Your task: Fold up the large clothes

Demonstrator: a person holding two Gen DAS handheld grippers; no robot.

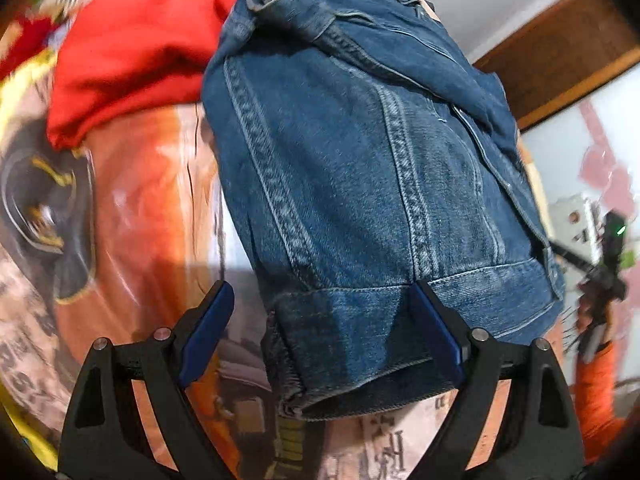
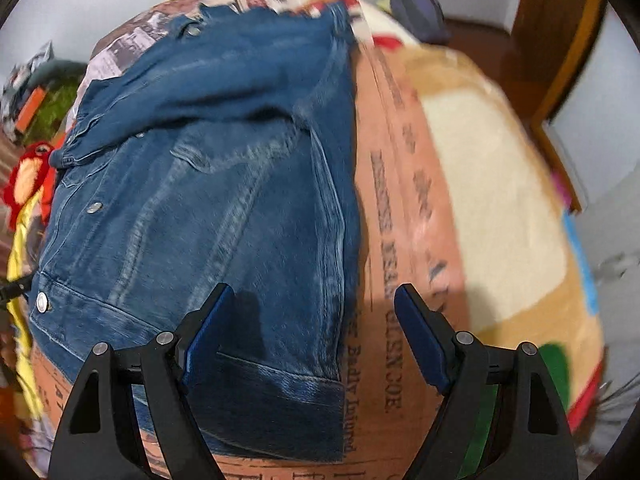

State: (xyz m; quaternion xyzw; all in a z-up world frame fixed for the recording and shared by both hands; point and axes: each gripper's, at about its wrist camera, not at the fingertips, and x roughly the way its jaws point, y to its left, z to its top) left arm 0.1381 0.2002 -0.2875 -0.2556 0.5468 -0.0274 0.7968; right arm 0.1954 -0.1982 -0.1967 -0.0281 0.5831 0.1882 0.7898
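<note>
A blue denim jacket lies folded on a printed bedspread. In the left wrist view its hem corner sits between the fingers of my left gripper. The jaws stand wide and open; the left pad is clear of the cloth and the right pad lies over the hem band. In the right wrist view the jacket shows its metal snaps. My right gripper hangs open over the jacket's lower right corner. Its left pad is above the denim and its right pad above the orange print of the bedspread.
A red garment lies beside the jacket's far end. An orange sleeve shows at the right edge. A cream blanket lies to the right of the jacket, a red plush toy to the left, and wooden furniture stands behind.
</note>
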